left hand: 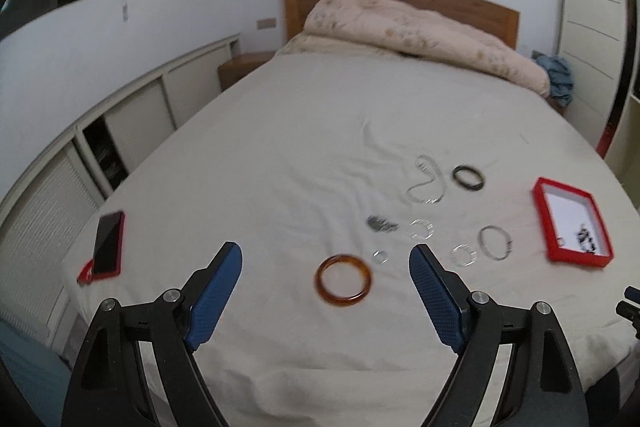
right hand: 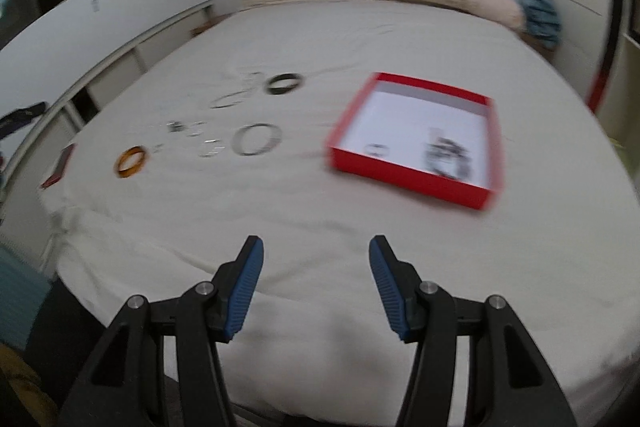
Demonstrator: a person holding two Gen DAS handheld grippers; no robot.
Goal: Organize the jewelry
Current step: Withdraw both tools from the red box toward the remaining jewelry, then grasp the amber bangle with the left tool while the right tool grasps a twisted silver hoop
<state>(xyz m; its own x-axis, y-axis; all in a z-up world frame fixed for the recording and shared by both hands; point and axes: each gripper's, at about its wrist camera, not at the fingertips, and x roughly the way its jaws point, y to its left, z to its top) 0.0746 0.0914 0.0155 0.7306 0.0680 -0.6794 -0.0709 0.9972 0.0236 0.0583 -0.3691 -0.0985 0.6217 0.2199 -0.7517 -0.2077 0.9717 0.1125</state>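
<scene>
Jewelry lies scattered on a white bed sheet [left hand: 280, 155]. An amber bangle [left hand: 343, 279] lies just ahead of my left gripper [left hand: 326, 255], which is open and empty above it. Beyond lie small clear rings [left hand: 421, 229], a silver bangle [left hand: 495, 242], a black bangle [left hand: 469, 177] and a silver chain [left hand: 426, 181]. A red box [left hand: 572, 223] at the right holds a few dark pieces and a ring. My right gripper [right hand: 316, 247] is open and empty, near the bed's front edge, short of the red box [right hand: 416, 139]. The amber bangle [right hand: 133, 160] lies far left.
A phone in a red case [left hand: 107, 245] lies at the bed's left edge. A rolled pink duvet [left hand: 420, 31] lies by the wooden headboard [left hand: 504, 15]. Low cabinets [left hand: 132, 123] run along the left wall. Blue cloth [left hand: 558, 79] sits at the far right.
</scene>
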